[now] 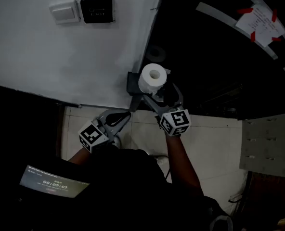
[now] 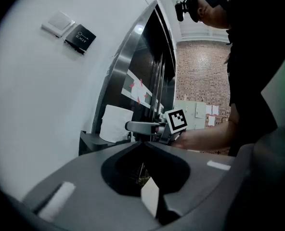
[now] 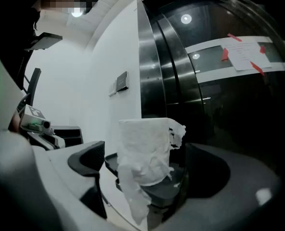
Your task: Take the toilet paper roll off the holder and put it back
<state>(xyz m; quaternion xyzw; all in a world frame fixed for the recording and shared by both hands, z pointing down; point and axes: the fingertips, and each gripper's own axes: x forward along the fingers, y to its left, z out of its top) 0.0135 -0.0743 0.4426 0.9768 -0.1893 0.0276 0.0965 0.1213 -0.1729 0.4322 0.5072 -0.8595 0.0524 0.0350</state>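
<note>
Our right claw (image 3: 145, 161) stands wide apart around the toilet paper roll (image 1: 152, 77), upright on the holder (image 1: 133, 84) by the wall. Our left claw (image 2: 142, 143) is together, empty. We should centre, then close gently so the soft roll isn't crushed.

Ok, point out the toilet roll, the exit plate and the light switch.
toilet roll (image 1: 148, 81): head view, its top end.
exit plate (image 1: 97, 9): head view, the plate's middle.
light switch (image 1: 65, 12): head view, its white face.
</note>
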